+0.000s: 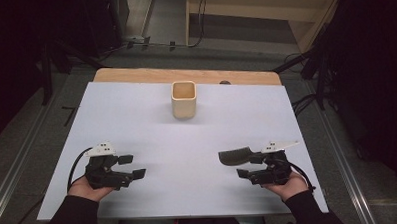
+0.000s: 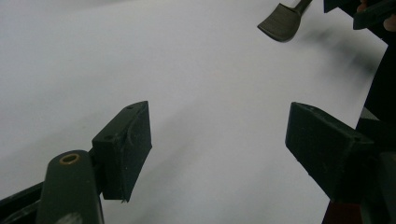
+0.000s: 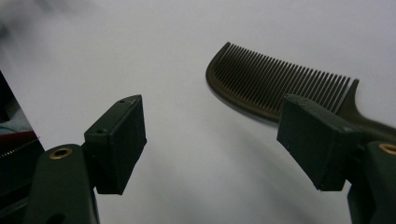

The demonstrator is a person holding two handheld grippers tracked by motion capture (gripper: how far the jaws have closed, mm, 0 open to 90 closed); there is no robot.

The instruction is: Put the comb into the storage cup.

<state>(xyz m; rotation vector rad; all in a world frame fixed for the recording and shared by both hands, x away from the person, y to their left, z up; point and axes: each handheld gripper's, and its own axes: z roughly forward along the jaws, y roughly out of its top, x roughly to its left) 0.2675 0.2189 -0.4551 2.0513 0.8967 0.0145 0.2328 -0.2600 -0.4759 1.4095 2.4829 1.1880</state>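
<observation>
1. Comb [image 1: 235,155]: a dark, fine-toothed comb lying flat on the white counter [image 1: 187,142], at the near right, its handle pointing toward the right gripper [image 1: 251,167]. In the right gripper view the teeth [image 3: 280,79] face away from the camera and the handle runs behind the right-hand jaw.
2. Right gripper: jaws spread wide apart, holding nothing; the comb lies just beside and ahead of it, not yet between the jaws (contact between handle and jaw cannot be told).
3. Left gripper [image 1: 131,167]: jaws likewise apart and empty, resting low over the bare counter at the near left, well apart from the comb, whose head [image 2: 281,22] appears far off in its own view.
4. Cup [image 1: 184,99]: a square, cream-coloured holder standing upright near the far edge of the counter, well apart from both grippers; its inside appears empty.
5. Progress (a judgement): the work seems at its start. Nothing is grasped or lifted. What is left is likely closing the right gripper on the handle, raising the comb, and carrying it to the cup.
</observation>
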